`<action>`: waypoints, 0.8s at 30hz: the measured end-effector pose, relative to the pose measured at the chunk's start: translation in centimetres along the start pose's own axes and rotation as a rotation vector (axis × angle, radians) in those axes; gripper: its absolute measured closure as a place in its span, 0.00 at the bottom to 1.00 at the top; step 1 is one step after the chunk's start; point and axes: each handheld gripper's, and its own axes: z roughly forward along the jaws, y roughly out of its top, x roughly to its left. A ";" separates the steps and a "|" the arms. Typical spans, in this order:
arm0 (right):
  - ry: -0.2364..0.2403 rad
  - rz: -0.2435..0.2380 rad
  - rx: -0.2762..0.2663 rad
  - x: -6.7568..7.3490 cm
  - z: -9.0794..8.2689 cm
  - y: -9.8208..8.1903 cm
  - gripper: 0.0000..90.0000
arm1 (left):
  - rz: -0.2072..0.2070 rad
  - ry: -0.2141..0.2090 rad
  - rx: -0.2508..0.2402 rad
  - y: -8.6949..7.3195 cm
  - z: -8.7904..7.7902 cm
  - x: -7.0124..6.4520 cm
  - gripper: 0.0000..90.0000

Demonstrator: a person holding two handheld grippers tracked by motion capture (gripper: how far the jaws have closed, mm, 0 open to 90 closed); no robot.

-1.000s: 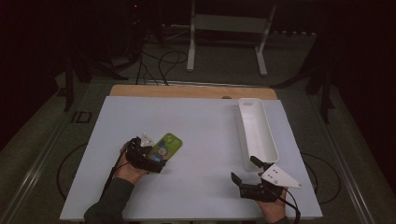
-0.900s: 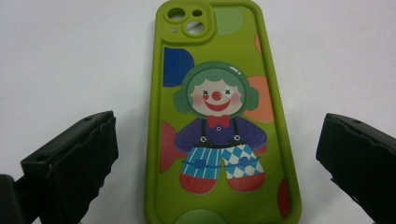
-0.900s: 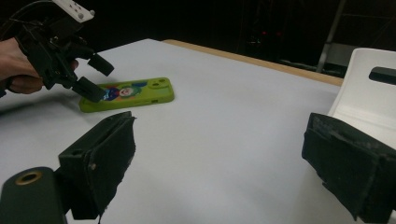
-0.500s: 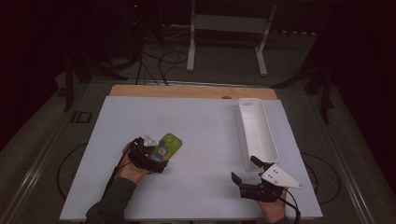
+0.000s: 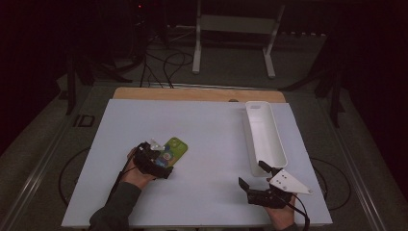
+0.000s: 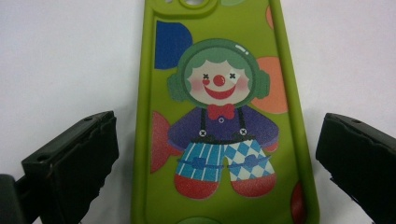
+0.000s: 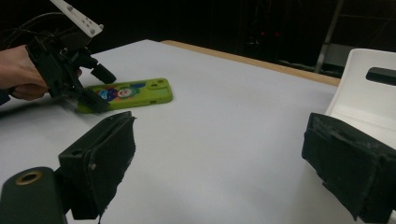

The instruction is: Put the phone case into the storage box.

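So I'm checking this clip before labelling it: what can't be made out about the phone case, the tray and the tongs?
- Phone case: left gripper view cuts off its top and bottom ends; in the high view the left tongs cover its near end.
- Tray: right gripper view cuts it at the right edge, and a jaw hides its near part.
- Clown print: too small to read in the high view.
- Right tongs: open, holding nothing.

The white mat (image 5: 211,130) lies bare between the phone case (image 5: 172,150) at the left and the long white tray (image 5: 264,134) at the right, so a wide lane runs open across the middle. The tray's walls block the right edge, just beyond the right gripper (image 5: 254,177). The left gripper (image 6: 215,158) straddles the case with small gaps either side.
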 end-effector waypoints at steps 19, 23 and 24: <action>-0.001 0.000 0.002 0.1 0.0 0.0 0.10 | -0.006 -0.004 0.011 0.2 -0.2 0.0 0.17; -0.003 0.000 0.000 0.0 0.0 0.0 0.10 | 0.000 0.003 0.005 0.2 -0.2 -0.2 0.18; -0.003 0.000 0.000 0.0 0.0 0.0 0.10 | 0.008 0.009 0.005 0.1 -0.3 -0.2 0.18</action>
